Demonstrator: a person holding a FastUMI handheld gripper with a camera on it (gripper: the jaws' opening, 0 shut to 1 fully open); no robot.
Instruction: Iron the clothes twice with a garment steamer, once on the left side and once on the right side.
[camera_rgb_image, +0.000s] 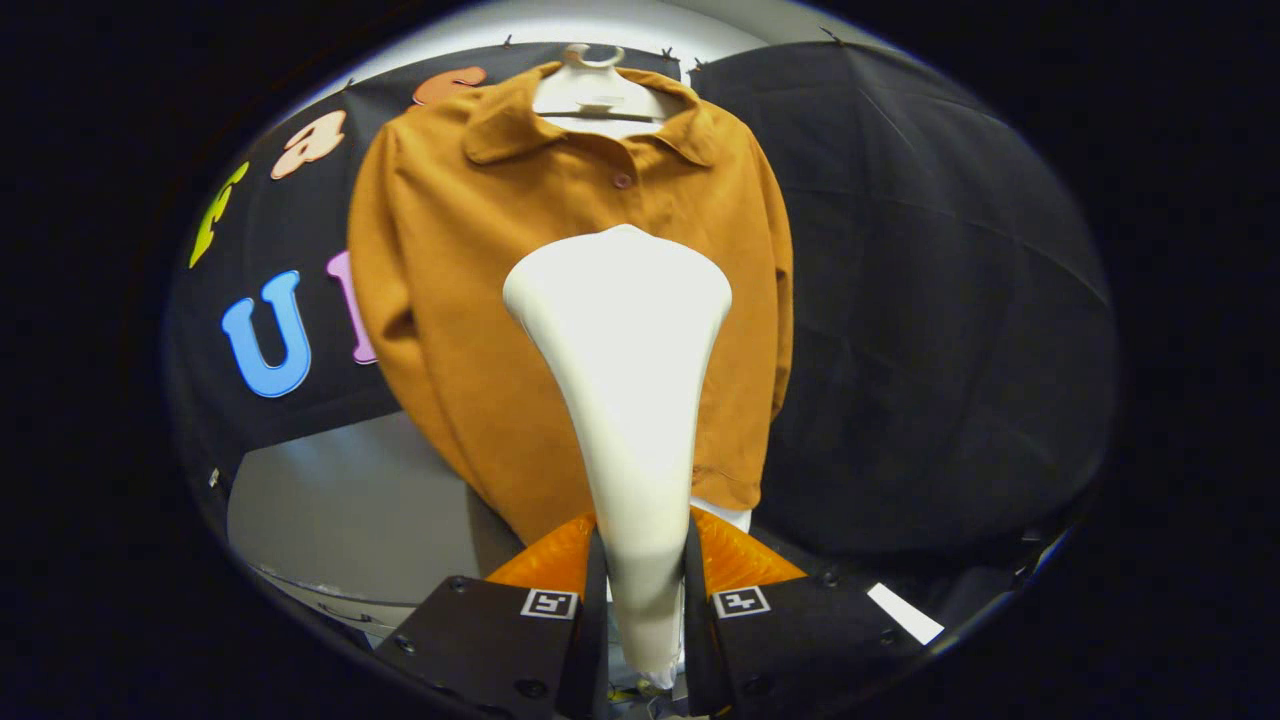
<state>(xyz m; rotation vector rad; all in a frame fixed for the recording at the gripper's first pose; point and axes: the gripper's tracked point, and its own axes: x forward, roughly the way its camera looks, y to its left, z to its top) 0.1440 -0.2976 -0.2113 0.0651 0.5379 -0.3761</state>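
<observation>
The gripper (640, 560) is clenched on the steamer (625, 400). Both fingers press against the narrow lower part of its white body, one on each side, with no gap visible between finger and casing. Each finger carries a small square marker on its upper face.

The steamer stands upright between the fingers. Its handle passes down between them and ends just below their inner edges. Above the fingers the body widens steadily into a broad, rounded head. The back of the head faces the camera; its working face is turned away and cannot be seen.

Directly beyond the head hangs the shirt (470, 300), a brown long-sleeved garment with a collar and a button (622, 181) below the collar opening. The head overlaps the middle of the shirt front, roughly at chest level. Whether the head touches the fabric cannot be told. The sleeves hang down at both sides, and the hem lies just above and behind the fingers.

The shirt hangs on a white hanger (596, 92), whose hook rises above the collar. Behind it is the black cloth wall (930, 300), with a pale panel (340, 510) below it on one side.
</observation>
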